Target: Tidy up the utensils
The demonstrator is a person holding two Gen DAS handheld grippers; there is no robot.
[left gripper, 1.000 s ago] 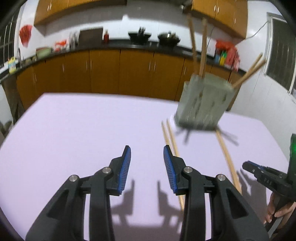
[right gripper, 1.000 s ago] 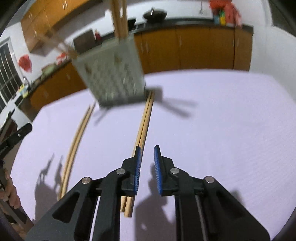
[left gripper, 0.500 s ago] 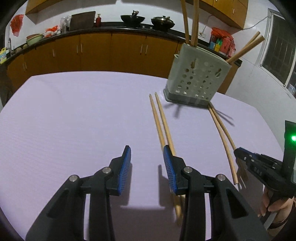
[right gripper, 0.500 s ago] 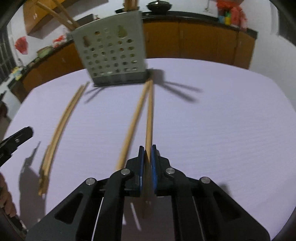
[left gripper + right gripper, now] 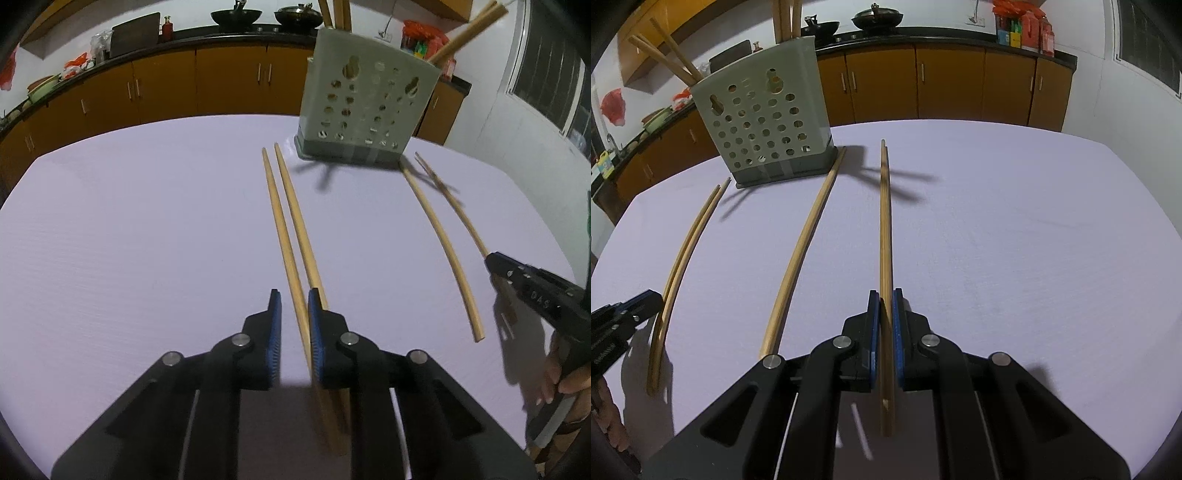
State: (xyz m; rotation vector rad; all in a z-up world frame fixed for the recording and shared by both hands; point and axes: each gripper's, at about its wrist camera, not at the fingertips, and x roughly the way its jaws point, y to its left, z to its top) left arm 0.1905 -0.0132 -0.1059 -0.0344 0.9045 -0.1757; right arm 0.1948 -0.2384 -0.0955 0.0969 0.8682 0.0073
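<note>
Kitchen table: perforated holder point(image 5: 768, 125) holds chopsticks point(image 5: 665, 51); right fingers point(image 5: 874, 325) pinch one, left spread.

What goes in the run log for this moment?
right gripper: shut on chopstick | left gripper: open around chopstick pair | holder: upright

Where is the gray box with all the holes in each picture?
Left wrist view: the holder stands upper right of centre, at the far side of the table, chopsticks sticking out of its top.
Right wrist view: the holder stands upper left, also at the far side.
Shared landmark: the two black woks on the counter behind it.
</note>
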